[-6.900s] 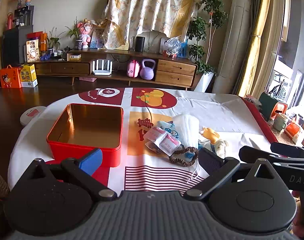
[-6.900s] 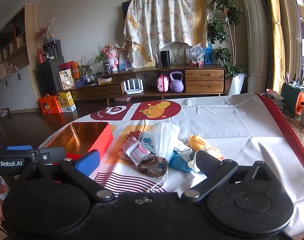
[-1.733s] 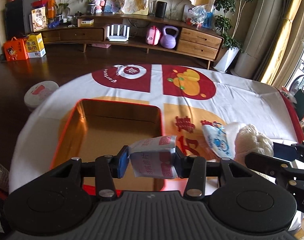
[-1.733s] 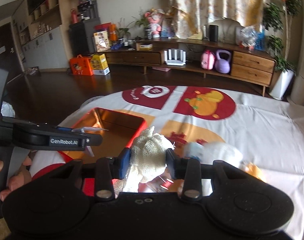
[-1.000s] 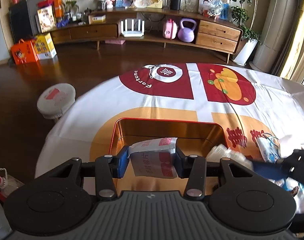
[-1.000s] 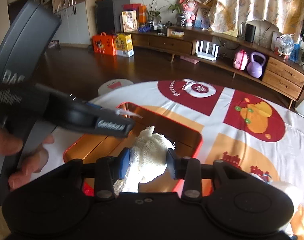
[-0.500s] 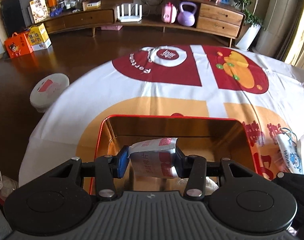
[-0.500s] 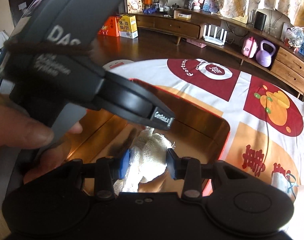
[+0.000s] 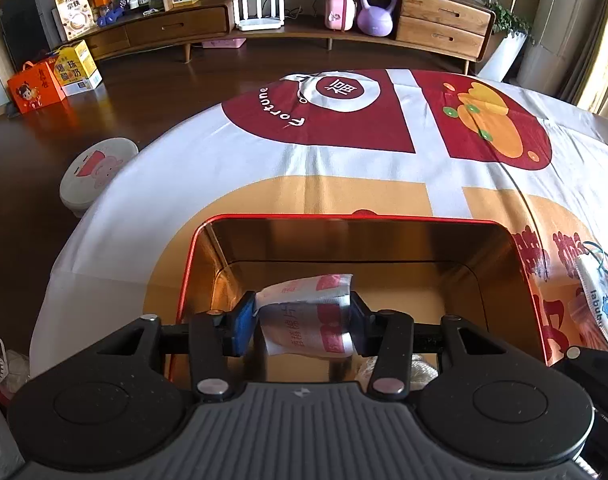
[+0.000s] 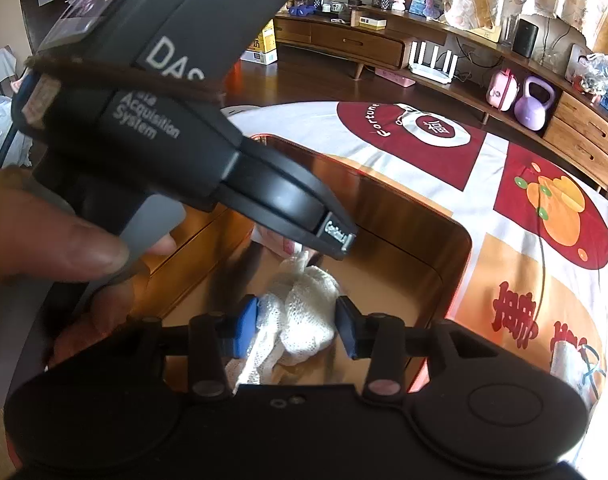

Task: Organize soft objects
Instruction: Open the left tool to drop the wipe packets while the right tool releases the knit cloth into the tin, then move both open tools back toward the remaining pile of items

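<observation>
A red tin point(image 9: 344, 218) with a gold inside stands on the printed tablecloth. My left gripper point(image 9: 302, 324) hangs low inside it, shut on a white and red packet point(image 9: 304, 312). In the right wrist view my right gripper point(image 10: 296, 330) is also inside the tin point(image 10: 460, 240). Its jaws are opening, and a white knitted cloth point(image 10: 304, 312) sits loosely between the pads, down on the tin's floor. The left gripper's dark body point(image 10: 184, 120), held by a hand point(image 10: 44, 240), crosses just above and hides the tin's left side.
A printed face mask point(image 9: 596, 304) lies on the cloth right of the tin. The table's rounded edge falls away on the left, above a round white stool point(image 9: 98, 168) on the dark floor. A long wooden cabinet point(image 9: 440, 12) lines the far wall.
Both grippers have sunk from above the tin's rim down into it. The right jaws have spread a little around the knitted cloth. The left still grips the packet.
</observation>
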`<state>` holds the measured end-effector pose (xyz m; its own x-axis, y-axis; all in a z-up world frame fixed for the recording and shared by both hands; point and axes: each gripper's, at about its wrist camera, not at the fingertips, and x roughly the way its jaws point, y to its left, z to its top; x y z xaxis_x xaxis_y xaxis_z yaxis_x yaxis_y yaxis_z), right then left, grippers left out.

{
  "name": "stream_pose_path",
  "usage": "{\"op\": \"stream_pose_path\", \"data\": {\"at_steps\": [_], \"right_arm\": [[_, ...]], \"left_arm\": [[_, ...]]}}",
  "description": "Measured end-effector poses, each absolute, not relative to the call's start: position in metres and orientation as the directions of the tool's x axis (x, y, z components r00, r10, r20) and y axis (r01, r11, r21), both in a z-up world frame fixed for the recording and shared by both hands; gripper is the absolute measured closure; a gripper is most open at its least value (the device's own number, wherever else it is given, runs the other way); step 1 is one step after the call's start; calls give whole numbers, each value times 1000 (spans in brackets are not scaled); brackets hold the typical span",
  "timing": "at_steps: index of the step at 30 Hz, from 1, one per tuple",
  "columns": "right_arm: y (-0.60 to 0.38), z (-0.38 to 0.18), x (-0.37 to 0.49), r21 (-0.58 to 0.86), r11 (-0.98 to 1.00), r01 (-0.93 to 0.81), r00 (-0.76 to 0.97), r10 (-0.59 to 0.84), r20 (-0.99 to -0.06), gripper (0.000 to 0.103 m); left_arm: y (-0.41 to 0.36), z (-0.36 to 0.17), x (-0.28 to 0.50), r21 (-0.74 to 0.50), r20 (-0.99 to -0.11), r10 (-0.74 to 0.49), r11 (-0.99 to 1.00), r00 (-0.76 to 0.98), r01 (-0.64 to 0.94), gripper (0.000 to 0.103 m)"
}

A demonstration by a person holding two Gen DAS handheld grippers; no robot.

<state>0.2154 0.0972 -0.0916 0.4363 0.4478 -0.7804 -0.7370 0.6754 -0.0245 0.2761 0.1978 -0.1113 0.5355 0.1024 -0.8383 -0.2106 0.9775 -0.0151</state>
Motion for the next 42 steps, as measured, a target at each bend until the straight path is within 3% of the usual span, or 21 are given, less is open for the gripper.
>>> {"op": "stream_pose_path", "data": {"at_steps": [2,6,27,33,36,39,42], "right_arm": [[96,-92,218,-18,678,-735,433,449,-782,58],[93,-89,219,-10,684,-729,437,454,-777,54],[48,-42,198,56,700,-712,464,529,-710,33],[28,-27,185,59,701,-710,484,547,-683,25],[17,-19,179,66,705,-706,490,554,-673,17],[4,-13,173,78,707,-702,495,564,-661,15],[-10,-8,168,97,713,-694,498,573,-651,13]], "left_arm": [[197,-112,276,-19,-839,99,978,536,-210,51],[195,-110,274,-15,-833,105,977,543,-212,32],[182,-65,230,-26,-785,112,976,609,-214,32],[172,-50,209,-34,-764,105,979,637,-202,32],[166,-44,197,-36,-755,102,980,648,-196,31],[158,-38,185,-29,-742,103,982,662,-186,24],[148,-33,173,-25,-728,99,985,678,-171,24]]}}
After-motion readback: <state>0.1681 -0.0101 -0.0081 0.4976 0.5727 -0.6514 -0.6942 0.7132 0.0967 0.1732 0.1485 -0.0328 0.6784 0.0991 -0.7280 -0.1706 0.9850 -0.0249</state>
